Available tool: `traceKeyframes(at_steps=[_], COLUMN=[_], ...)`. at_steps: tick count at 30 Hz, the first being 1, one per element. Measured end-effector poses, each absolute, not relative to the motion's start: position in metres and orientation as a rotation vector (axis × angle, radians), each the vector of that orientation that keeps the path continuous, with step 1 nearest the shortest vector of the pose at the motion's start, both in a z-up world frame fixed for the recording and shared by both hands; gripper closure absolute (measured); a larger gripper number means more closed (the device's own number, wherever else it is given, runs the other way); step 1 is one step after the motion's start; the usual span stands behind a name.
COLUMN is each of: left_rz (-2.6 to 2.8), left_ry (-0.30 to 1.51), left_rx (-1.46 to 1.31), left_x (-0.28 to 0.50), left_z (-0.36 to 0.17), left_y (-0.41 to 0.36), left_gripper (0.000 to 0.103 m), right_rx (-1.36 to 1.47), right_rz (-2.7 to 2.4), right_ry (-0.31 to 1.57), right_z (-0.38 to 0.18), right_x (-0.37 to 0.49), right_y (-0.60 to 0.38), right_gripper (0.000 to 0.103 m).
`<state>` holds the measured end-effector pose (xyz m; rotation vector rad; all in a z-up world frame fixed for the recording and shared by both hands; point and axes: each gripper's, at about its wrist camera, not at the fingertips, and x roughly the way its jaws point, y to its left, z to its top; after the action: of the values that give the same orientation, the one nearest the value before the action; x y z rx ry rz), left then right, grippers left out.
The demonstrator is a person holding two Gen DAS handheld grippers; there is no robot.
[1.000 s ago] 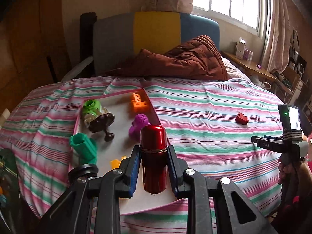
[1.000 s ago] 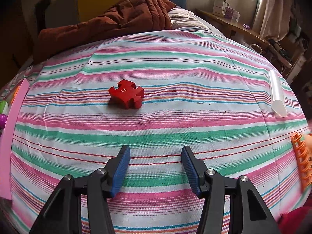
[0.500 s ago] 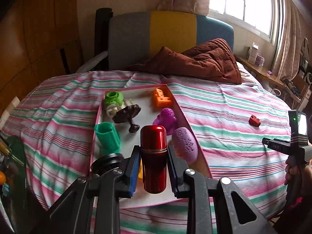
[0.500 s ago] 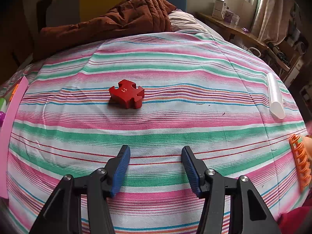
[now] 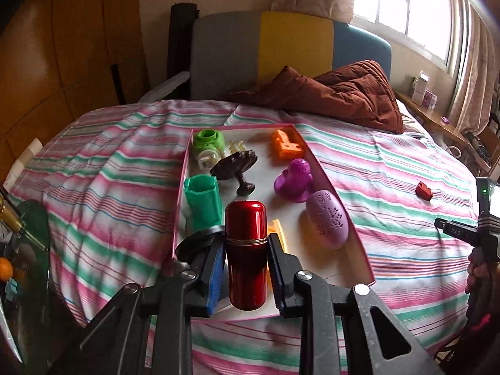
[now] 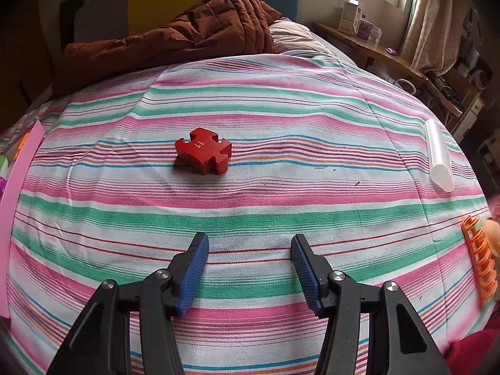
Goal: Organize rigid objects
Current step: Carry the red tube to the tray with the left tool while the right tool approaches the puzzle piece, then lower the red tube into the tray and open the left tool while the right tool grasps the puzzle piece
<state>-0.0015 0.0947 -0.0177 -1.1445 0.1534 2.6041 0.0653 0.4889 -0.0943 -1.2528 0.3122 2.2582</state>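
Observation:
My left gripper (image 5: 246, 243) is shut on a shiny red bottle (image 5: 246, 250), held upright above the near end of a pink-rimmed tray (image 5: 353, 228). The tray holds a teal cup (image 5: 202, 201), a light green piece (image 5: 208, 142), a dark stand (image 5: 236, 165), an orange block (image 5: 286, 145), a purple toy (image 5: 295, 176) and a lilac oval case (image 5: 328, 218). My right gripper (image 6: 249, 245) is open and empty over the striped bedspread, short of a red puzzle piece (image 6: 203, 151), which also shows in the left wrist view (image 5: 424, 190).
A clear tube (image 6: 439, 156) lies at the right of the bed and an orange comb-like piece (image 6: 479, 265) at its right edge. A brown quilt (image 5: 337, 93) lies at the headboard. A glass side table (image 5: 22, 250) with clutter stands left of the bed.
My left gripper with the red bottle has pulled back and risen, so more of the tray and the lilac case show. My right gripper has barely moved.

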Motion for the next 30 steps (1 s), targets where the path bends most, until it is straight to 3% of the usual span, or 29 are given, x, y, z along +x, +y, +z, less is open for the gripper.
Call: traceKeyframes(at_steps=[4,10,12,14,19,20,21,23,30], left_rz=[2.576,2.539,2.538,2.535,2.522,2.52,2.515,2.504,2.465], left_ry=[0.16,0.157,0.156,0.147,0.118,0.121,0.119,0.109,0.115], left_rx=[-1.163,-1.177,-1.174,-1.171,-1.165,-1.164,-1.165,-1.175,-1.19], left_x=[0.0,0.004,0.005,0.005,0.004,0.004,0.003,-0.001,-0.014], left_z=[-0.027,-0.036,-0.036,-0.035,-0.031,-0.031,-0.031,-0.033,-0.043], left_y=[0.091,0.093,0.092,0.09,0.086,0.086,0.086,0.088,0.103], left_gripper=[0.077,0.077,0.077,0.077,0.077,0.077,0.077,0.077,0.077], right_rx=[-1.286,-1.256,-1.231,-1.219,-1.3,-1.341,-1.349,-1.352,-1.421], right_rz=[2.252,2.349,2.355,2.314,2.25,2.236,2.249,2.27,2.343], right_ry=[0.348,0.353,0.383,0.371,0.298,0.299,0.329,0.35,0.274], right_z=[-0.09,-0.071,-0.066,-0.065,-0.083,-0.091,-0.094,-0.091,-0.087], right_x=[0.059,0.028,0.016,0.004,-0.024,-0.028,-0.029,-0.03,-0.02], right_y=[0.491,0.475,0.477,0.48,0.495,0.497,0.499,0.499,0.467], right_gripper=[0.057,0.057,0.052,0.036,0.033,0.043,0.047,0.082,0.083])
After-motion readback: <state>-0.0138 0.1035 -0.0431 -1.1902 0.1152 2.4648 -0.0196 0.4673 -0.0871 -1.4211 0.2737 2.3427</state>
